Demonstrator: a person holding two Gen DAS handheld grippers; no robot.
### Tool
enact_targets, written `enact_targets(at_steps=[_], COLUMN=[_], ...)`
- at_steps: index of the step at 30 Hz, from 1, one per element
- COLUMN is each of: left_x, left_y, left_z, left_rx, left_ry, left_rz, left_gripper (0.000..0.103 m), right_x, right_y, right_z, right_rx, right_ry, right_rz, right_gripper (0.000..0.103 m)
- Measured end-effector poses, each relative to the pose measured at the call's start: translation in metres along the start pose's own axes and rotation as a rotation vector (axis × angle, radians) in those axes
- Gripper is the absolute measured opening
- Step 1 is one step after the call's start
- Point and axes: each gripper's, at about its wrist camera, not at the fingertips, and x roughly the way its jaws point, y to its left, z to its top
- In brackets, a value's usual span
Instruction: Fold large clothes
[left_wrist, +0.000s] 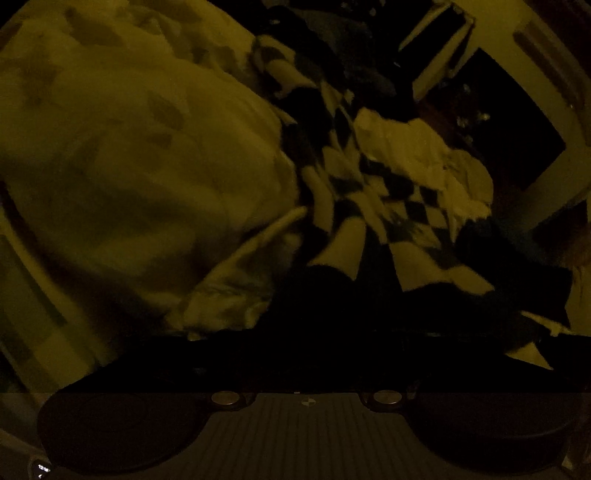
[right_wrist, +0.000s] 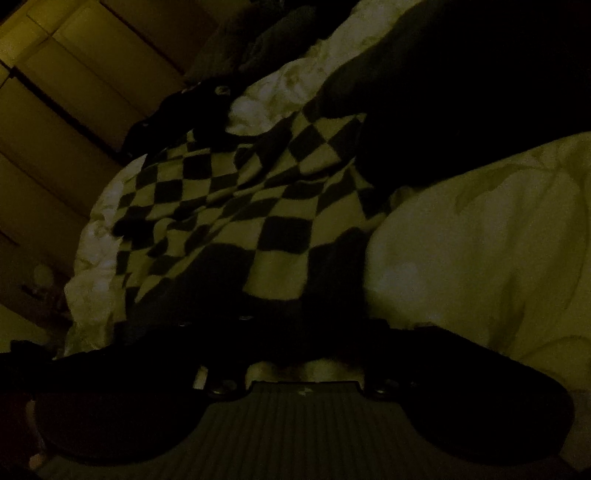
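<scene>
Right hand-held gripper (right_wrist: 295, 325) low, checkered garment (right_wrist: 236, 199) just ahead

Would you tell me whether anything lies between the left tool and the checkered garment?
Nothing visible does: the checkered garment lies straight ahead, the pale duvet beside it; the nearest patch is too dark to judge.

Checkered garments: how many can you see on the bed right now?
1. The checkered garment lies crumpled across the pale bedding, seen in both wrist views. Dim light and dark folds may hide others.
</scene>
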Motion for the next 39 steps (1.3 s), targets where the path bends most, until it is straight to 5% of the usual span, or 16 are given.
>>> enact_targets(at_steps=[3,6,17,21,26,31,34,36,39], left_x=[-0.003,-0.018,-0.077,-0.069,-0.032,0.036,0.085,0.113,0.126], left_y=[0.004,-0.012,-0.002,-0.018,-0.013,0.005,0.013,0.018,0.037], left_z=[0.000,0.001,0.085,0.124,0.182,0.244,0.264,0.267,0.265], left_rx=[-0.034,0.041,-0.070,0.013,-0.005,-0.085,-0.082,-0.059,-0.133], left_ry=[-0.008,-0.044,-0.247,-0.297,-0.315,-0.242,-0.156,-0.109,-0.109], left_rz=[-0.032,-0.053,-0.267,-0.217,-0.132,-0.042,0.030,0.148,0.102], left_gripper=[0.073,0.063,0.050,0.050,0.050,0.050,0.063,0.092,0.103], right_x=[-0.003,-0.006,-0.055,-0.051,-0.016,0.053,0.112,0.151,0.197], right_y=[-0.005,-0.005,-0.018,-0.009,0.003,0.000,-0.011,-0.022,-0.022], right_z=[0.000,0.000,0.039,0.079,0.150,0.227,0.257,0.263,0.259], right_rx=[0.022,0.030,0.220,0.225,0.201,0.183,0.226,0.285,0.230], right_ry=[-0.024,-0.041,-0.186,-0.217,-0.275,-0.304,-0.282,-0.246,-0.189], right_rz=[0.030,0.046,0.331,0.389,0.348,0.165,0.030,-0.041,-0.169], right_gripper=[0.013,0.011,0.007,0.007,0.007,0.006,0.006,0.007,0.016])
